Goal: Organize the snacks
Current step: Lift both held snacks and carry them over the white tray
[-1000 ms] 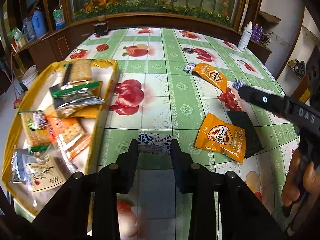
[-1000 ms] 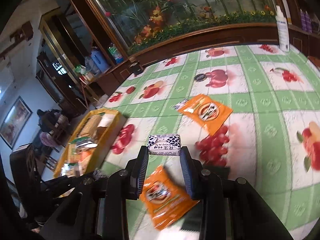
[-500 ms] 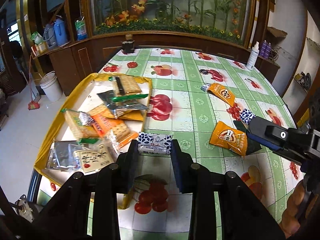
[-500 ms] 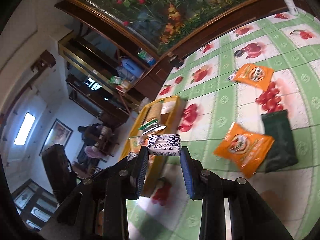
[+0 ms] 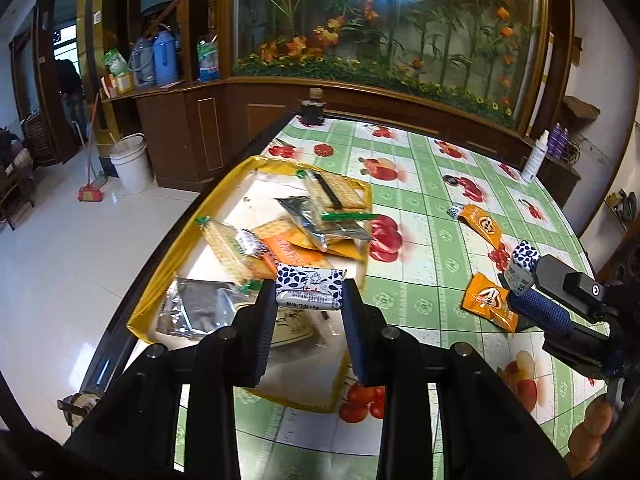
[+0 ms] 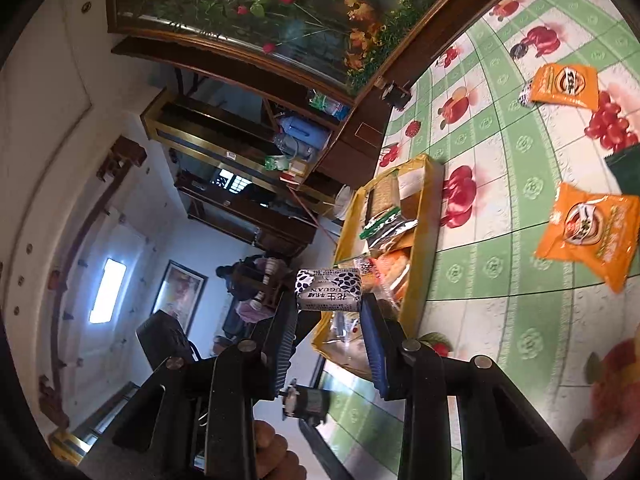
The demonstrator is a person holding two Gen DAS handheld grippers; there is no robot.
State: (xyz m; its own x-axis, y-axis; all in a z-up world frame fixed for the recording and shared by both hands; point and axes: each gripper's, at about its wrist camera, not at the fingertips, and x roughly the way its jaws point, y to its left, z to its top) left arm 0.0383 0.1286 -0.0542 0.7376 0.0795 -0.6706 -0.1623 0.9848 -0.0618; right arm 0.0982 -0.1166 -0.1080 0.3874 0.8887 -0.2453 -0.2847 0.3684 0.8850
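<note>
Both grippers have been travelling from the bare table toward the yellow tray [image 5: 152, 300]. Left gripper [image 5: 310, 300] is hovering over the tray's near end, jaws clamping a small blue-and-white wrapped candy [image 5: 310, 291]. Right gripper [image 6: 329, 308], beside the tray, is pinching a second matching candy [image 6: 329, 290] crosswise between narrow jaws.

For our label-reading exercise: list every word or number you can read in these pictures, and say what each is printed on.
"UGUAN": on the spotted candy held in the right gripper.
Chinese characters beneath it: too small to read surely.
The left gripper holds a like candy: print blurred.
Orange packets: round logo, unreadable.
Tray snacks: unreadable.
</note>
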